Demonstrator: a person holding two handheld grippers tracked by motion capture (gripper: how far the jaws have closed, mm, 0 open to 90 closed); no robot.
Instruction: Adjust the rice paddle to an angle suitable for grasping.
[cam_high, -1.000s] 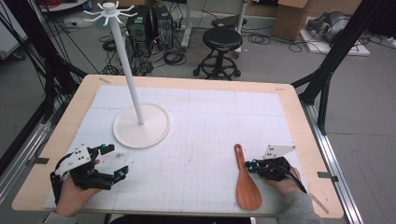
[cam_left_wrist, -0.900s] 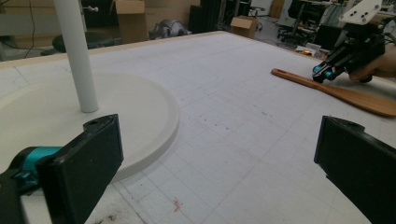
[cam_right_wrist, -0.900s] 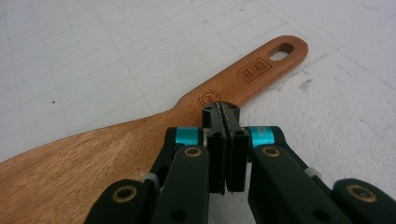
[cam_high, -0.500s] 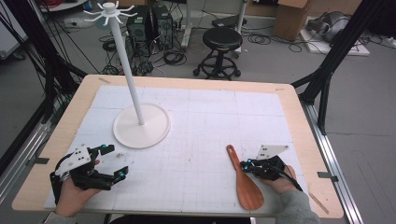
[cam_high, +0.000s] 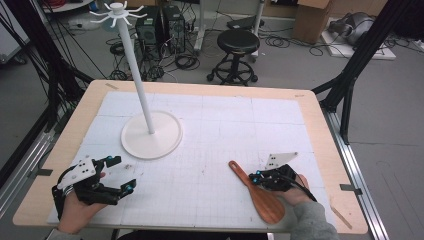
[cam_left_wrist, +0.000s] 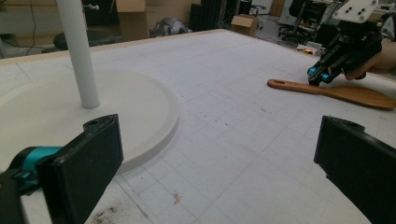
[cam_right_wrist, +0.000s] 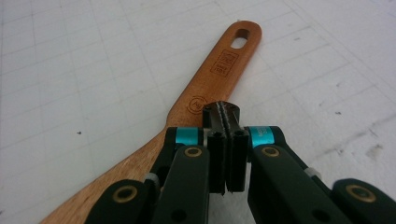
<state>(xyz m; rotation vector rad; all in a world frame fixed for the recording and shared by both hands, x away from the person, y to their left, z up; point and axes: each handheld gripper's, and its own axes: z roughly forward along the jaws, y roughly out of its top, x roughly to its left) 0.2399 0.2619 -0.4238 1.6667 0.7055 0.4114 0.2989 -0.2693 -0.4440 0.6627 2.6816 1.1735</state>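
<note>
A wooden spatula (cam_high: 260, 194) lies flat on the white grid mat near the front right, its holed handle end pointing up-left. My right gripper (cam_high: 256, 176) is shut, empty, with its tip touching the right edge of the handle (cam_right_wrist: 205, 93); the pressed-together jaws (cam_right_wrist: 223, 110) hold nothing. In the left gripper view the spatula (cam_left_wrist: 336, 92) and the right gripper (cam_left_wrist: 320, 77) sit at the far right. My left gripper (cam_high: 122, 174) rests at the front left, wide open and empty (cam_left_wrist: 217, 140).
A white hanger stand with a round base (cam_high: 151, 135) and a tall pole (cam_high: 135, 70) stands left of centre, close to the left gripper (cam_left_wrist: 140, 93). The wooden table edge (cam_high: 200, 86) frames the mat. A black stool (cam_high: 239, 42) stands beyond the table.
The right gripper has slid left, staying shut, and the spatula has shifted left with it, its handle swinging further to the left. The left gripper has stayed put.
</note>
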